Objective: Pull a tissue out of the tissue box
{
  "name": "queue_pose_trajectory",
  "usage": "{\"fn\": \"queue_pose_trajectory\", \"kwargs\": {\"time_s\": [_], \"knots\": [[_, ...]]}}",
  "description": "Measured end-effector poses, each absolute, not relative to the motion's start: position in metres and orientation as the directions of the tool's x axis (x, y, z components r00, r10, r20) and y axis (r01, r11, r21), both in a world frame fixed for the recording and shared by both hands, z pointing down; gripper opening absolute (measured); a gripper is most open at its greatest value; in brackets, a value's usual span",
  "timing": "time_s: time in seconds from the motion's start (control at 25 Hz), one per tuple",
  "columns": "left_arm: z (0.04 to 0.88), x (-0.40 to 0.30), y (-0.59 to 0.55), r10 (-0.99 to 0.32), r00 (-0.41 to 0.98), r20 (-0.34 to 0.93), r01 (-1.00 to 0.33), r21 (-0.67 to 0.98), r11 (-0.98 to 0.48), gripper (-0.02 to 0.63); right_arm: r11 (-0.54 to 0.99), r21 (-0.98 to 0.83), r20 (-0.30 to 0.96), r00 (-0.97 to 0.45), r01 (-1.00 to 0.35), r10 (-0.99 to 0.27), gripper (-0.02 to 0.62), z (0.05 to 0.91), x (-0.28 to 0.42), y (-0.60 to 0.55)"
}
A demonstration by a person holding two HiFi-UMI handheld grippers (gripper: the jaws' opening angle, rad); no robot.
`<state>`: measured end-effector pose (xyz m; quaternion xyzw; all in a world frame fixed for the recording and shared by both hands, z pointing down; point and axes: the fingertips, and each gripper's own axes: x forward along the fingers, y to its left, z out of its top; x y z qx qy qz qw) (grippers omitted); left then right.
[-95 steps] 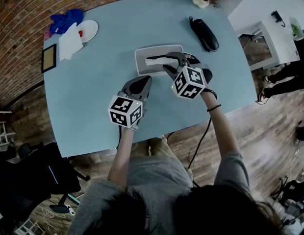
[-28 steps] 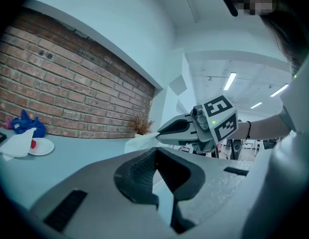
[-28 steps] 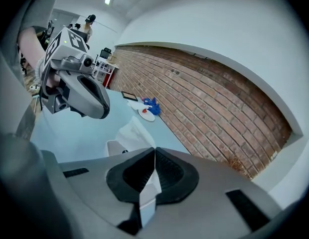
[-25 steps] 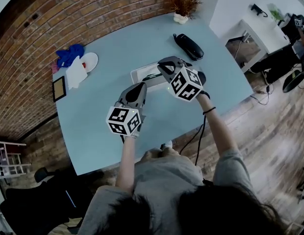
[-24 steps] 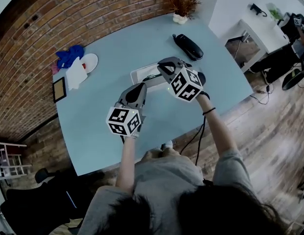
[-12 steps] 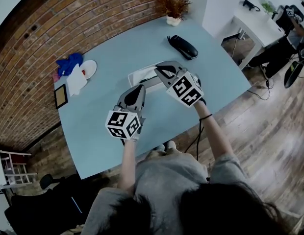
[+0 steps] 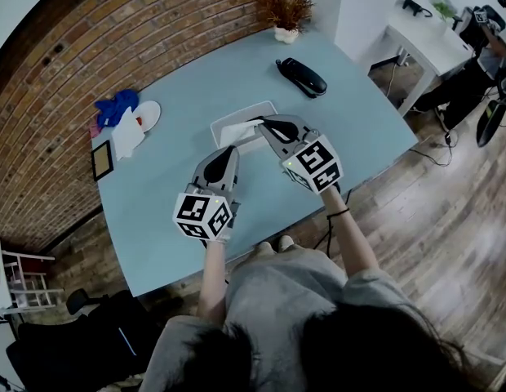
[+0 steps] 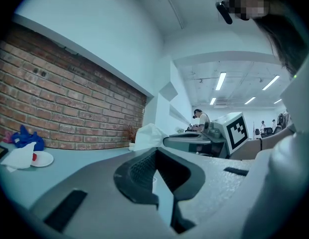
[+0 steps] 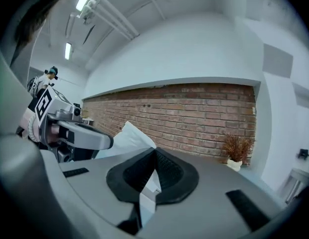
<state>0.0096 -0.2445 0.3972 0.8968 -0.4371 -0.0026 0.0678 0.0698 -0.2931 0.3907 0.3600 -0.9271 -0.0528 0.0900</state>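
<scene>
The white tissue box [image 7: 235, 126] lies in the middle of the light blue table [image 7: 171, 194]. My right gripper [image 7: 265, 126] hovers at the box's right end, shut on a white tissue [image 7: 253, 122] that rises from the box. In the right gripper view the tissue [image 9: 128, 135] fans up to the left from the closed jaws [image 9: 154, 156]. My left gripper [image 7: 228, 150] sits just in front of the box, shut, with nothing seen between its jaws [image 8: 155, 156]. The left gripper view shows the tissue [image 8: 149, 136] held up ahead by the right gripper [image 8: 169, 141].
A black handset [image 7: 300, 77] and a potted dry plant [image 7: 284, 11] stand at the table's far right. At the far left are a white plate [image 7: 148, 113], a blue cloth [image 7: 116, 105], a white napkin [image 7: 126, 133] and a small frame [image 7: 100, 159]. A brick wall runs behind.
The right gripper has rolled and drawn back toward the person with the tissue, lifting it out of the box. The left gripper has shifted slightly back too.
</scene>
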Motion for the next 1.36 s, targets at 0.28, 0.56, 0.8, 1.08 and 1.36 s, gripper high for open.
{"fn": "queue_pose_trajectory", "kwargs": {"time_s": [0.28,0.56,0.8,1.08,1.36], "knots": [[0.397,0.009,-0.234,-0.792,0.610,0.031,-0.788,0.119,-0.603,0.003,0.721,0.094,0.084,-0.716,-0.687,-0.693,0.002,0.394,0.078,-0.280],[0.400,0.009,-0.230,-0.796,0.604,0.029,-0.793,0.117,-0.598,0.003,0.710,0.079,0.071,-0.706,-0.700,-0.705,0.002,0.398,0.081,-0.276],[0.400,0.009,-0.233,-0.798,0.603,0.029,-0.795,0.115,-0.596,0.003,0.704,0.064,0.075,-0.700,-0.707,-0.710,0.002,0.404,0.086,-0.278],[0.400,0.014,-0.235,-0.794,0.607,0.035,-0.792,0.107,-0.601,0.003,0.707,0.061,0.084,-0.702,-0.704,-0.707,0.002,0.412,0.089,-0.279],[0.401,0.015,-0.239,-0.794,0.607,0.042,-0.793,0.102,-0.601,0.003,0.710,0.062,0.088,-0.705,-0.702,-0.704,0.002,0.414,0.089,-0.283]]}}
